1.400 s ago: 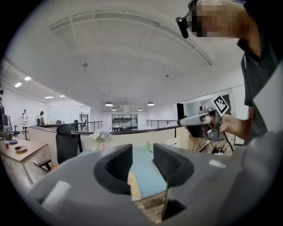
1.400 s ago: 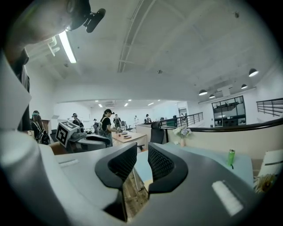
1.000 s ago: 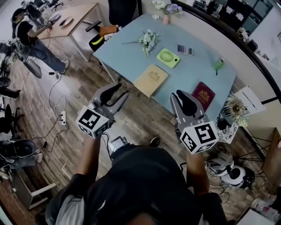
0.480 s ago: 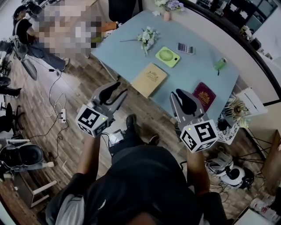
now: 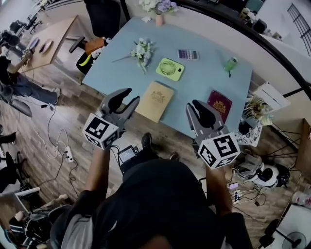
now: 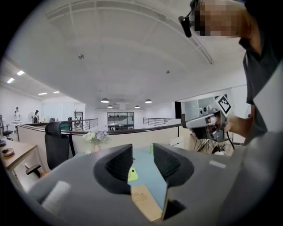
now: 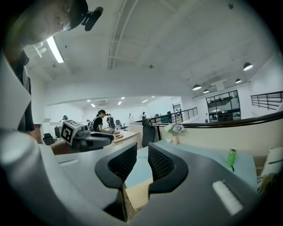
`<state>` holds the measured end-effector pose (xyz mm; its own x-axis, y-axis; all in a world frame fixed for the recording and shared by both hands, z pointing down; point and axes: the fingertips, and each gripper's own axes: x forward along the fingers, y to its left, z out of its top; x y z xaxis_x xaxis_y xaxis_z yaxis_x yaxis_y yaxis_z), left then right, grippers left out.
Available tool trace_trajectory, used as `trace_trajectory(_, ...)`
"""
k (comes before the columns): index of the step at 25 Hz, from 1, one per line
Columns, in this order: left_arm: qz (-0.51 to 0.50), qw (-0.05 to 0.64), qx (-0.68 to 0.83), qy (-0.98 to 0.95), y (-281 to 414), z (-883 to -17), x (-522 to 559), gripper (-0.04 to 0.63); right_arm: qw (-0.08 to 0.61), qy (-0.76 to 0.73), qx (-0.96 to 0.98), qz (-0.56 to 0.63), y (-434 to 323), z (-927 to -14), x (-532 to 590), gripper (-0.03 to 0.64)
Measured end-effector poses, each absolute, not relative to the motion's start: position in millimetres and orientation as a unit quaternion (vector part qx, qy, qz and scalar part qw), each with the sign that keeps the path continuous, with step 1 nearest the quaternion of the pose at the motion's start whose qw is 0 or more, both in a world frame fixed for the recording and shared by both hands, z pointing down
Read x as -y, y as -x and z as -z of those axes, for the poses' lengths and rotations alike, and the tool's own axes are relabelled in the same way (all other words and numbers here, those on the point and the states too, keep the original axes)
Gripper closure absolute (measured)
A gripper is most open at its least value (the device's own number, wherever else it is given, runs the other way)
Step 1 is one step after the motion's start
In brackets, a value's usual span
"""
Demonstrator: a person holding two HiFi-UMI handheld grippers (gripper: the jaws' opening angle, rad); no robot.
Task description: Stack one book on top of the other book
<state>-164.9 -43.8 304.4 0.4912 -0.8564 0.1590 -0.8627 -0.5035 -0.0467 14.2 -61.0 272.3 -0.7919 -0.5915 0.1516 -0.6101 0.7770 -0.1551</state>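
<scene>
**Status: Stacking Not Begun**

The left gripper [image 5: 127, 96] and right gripper [image 5: 199, 106] hover short of the bench [image 5: 204, 78], jaws slightly apart and empty. Beyond them, the tan book [image 5: 155, 100] and the maroon book [image 5: 219, 103] lie flat, well apart. Grasp, lift and placement all remain.

1. Two books: a tan book [image 5: 154, 100] and a red book [image 5: 219, 105].
2. One fan [image 5: 170, 69].
3. One calculator [image 5: 188, 54].
4. One green can [image 5: 230, 64].
5. Two flower bunches: a loose bunch [image 5: 141, 50] and a vase bunch [image 5: 159, 12].
6. Two grippers: left gripper [image 5: 128, 97], right gripper [image 5: 196, 105].
</scene>
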Motion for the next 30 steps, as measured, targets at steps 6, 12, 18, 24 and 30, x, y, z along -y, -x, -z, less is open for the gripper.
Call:
trace_trajectory(6, -0.091, 0.035, 0.448, -0.889, 192.1, -318.7, 98.4, 0.419, 0.047, -0.371, 0.921, -0.111, 11.7, -284.3, 95.9, 0.554)
trace_trajectory(12, -0.09, 0.042, 0.405, -0.909, 209.7, -331.8, 138.0, 0.419, 0.052, -0.407, 0.903, -0.127, 33.7, -297.4, 119.3, 0.545)
trace_trajectory(18, -0.092, 0.061, 0.372, -0.922, 225.1, -354.1, 160.1, 0.419, 0.062, -0.441, 0.885, -0.136, 47.6, -310.9, 134.3, 0.534)
trace_trajectory(24, -0.093, 0.093, 0.367, -0.921, 234.7, -387.2, 177.5, 0.419, 0.068, -0.445, 0.88, -0.154, 56.6, -338.9, 150.7, 0.526)
trace_trajectory(30, -0.1, 0.132, 0.374, -0.913, 240.5, -427.4, 186.1, 0.419, 0.088, -0.44, 0.871, -0.198, 62.6, -396.9, 166.1, 0.511)
